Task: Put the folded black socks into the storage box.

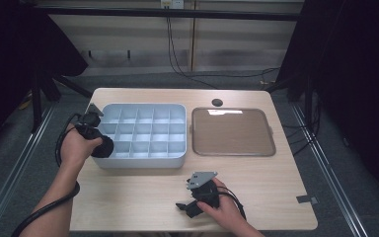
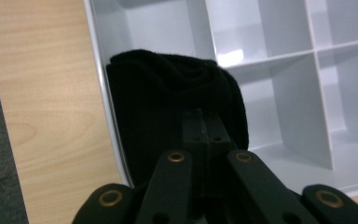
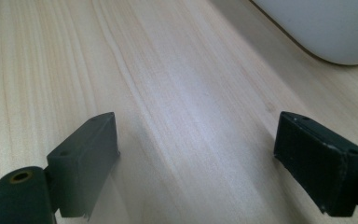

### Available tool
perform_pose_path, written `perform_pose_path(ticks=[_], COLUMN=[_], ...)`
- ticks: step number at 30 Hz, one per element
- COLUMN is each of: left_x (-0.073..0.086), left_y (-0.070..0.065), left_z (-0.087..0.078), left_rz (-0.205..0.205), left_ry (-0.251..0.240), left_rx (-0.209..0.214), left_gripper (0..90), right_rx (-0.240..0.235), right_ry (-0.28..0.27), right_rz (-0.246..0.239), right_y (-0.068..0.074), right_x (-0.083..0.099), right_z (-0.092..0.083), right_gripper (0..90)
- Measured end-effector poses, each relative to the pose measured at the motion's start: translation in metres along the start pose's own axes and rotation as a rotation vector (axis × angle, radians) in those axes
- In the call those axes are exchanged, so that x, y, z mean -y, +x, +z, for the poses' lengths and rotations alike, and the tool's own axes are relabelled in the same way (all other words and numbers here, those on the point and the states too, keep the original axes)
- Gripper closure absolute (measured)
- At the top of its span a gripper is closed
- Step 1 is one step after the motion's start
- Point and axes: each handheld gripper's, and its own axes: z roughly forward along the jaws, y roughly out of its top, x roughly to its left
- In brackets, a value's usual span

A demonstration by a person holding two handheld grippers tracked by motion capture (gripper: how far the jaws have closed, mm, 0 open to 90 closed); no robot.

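In tray point(image 2: 279, 51) corner cell: black cloth point(image 2: 168, 102), soft, light, compressible; left gripper point(image 2: 205, 135) pinches top fold. Right gripper point(image 3: 196, 158) spread, idle.

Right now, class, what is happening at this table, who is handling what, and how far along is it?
A person works with a gripper in each hand. The left gripper is shut on a rolled black cloth and holds it in a left-edge compartment of the grey divided tray. The right gripper rests open over the bare wooden table, holding nothing. The tray's other compartments look empty, and a clear lid lies on the table right of the tray.
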Motion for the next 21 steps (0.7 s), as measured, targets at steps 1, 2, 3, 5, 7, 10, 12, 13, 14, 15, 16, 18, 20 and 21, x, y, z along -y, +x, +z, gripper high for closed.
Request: perform_pose_path(ticks=[1,2,3,5,7,10,12,13,14,15,16,18,20,21], left_x=[0.001,0.002,0.003,0.005,0.009,0.014,0.016,0.016,0.017,0.017,0.017,0.017,0.017,0.017], left_y=[0.001,0.002,0.003,0.005,0.006,0.008,0.009,0.010,0.010,0.012,0.012,0.011,0.010,0.010], left_z=[0.001,0.003,0.004,0.009,0.021,0.031,0.031,0.030,0.031,0.030,0.030,0.031,0.029,0.029], left_rz=[-0.008,-0.013,-0.015,-0.019,-0.019,-0.039,-0.039,-0.038,-0.051,-0.049,-0.048,-0.052,-0.040,-0.039], left_ry=[-0.004,-0.001,-0.001,0.017,0.056,0.046,0.034,0.037,0.030,0.035,0.036,0.033,0.035,0.030], left_rx=[0.005,0.012,0.014,0.018,0.019,0.034,0.037,0.044,0.050,0.057,0.058,0.057,0.042,0.039], left_gripper=[90.0,90.0,90.0,90.0,90.0,90.0,90.0,90.0,90.0,90.0,90.0,90.0,90.0,90.0], right_rx=[0.000,-0.002,-0.003,-0.003,-0.003,-0.004,-0.006,-0.007,-0.007,-0.008,-0.007,-0.010,-0.009,-0.009], right_ry=[0.000,0.001,0.002,0.002,0.002,0.002,0.003,0.002,0.002,0.004,0.002,0.006,0.006,0.005], right_rz=[-0.001,0.001,0.003,0.004,0.005,0.001,-0.001,-0.002,-0.001,0.002,0.000,0.003,0.003,0.003], right_y=[0.000,0.000,0.000,0.001,0.001,0.001,0.001,0.001,0.001,0.001,0.001,0.001,0.001,0.001], right_x=[0.000,0.000,0.000,0.000,0.000,0.000,0.000,0.000,0.000,-0.001,-0.001,-0.001,-0.001,-0.001], right_z=[0.000,0.000,0.000,0.000,0.000,0.000,0.000,0.001,0.001,0.001,0.001,0.001,0.001,0.001], right_gripper=[13.0,13.0,13.0,13.0,13.0,13.0,13.0,13.0,13.0,12.9,12.9,12.9,12.9,12.9])
